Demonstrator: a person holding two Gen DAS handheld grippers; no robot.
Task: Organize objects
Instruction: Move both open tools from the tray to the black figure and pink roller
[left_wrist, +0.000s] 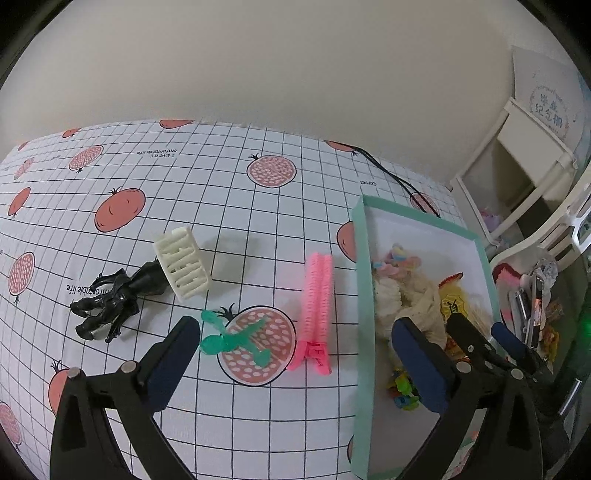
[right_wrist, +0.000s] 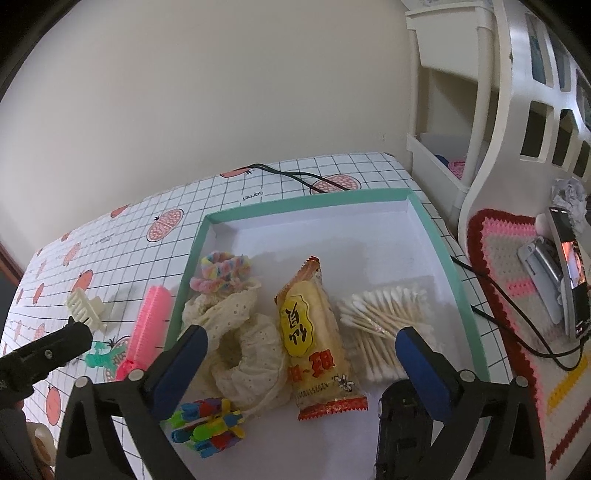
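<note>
**Both grippers empty; four items outside the box**

Left gripper (left_wrist: 297, 334): jaws spread wide, nothing between the pads. Positioned above the tablecloth (left_wrist: 221, 177), just in front of the green hair clip (left_wrist: 236, 338), which lies on a printed fruit motif.

Right gripper (right_wrist: 301, 349): jaws likewise wide apart, holding nothing. Positioned over the near part of the teal-rimmed box (right_wrist: 428, 221), above the cream scrunchies (right_wrist: 243, 350) and the yellow snack packet (right_wrist: 314, 339).

Outside the box, on the cloth: pink hair roller clip (left_wrist: 316, 306) just beside the box's left wall, lying roughly parallel to it; green hair clip to its left; white claw clip (left_wrist: 183, 264) farther back, touching or overlapping the black claw clip (left_wrist: 114, 302) — contact not certain from this angle.

Inside the box: pastel scrunchie (right_wrist: 221, 271) near the left wall; cream scrunchies in front of it; snack packet in the middle; bundle of cotton swabs (right_wrist: 384, 321) to the right; small multicoloured clips (right_wrist: 208, 426) at the near edge.

Black cable (right_wrist: 295, 177) across the far corner of the cloth. Phone on a stand (right_wrist: 569, 273) well to the right, on a crocheted mat (right_wrist: 517, 280).
</note>
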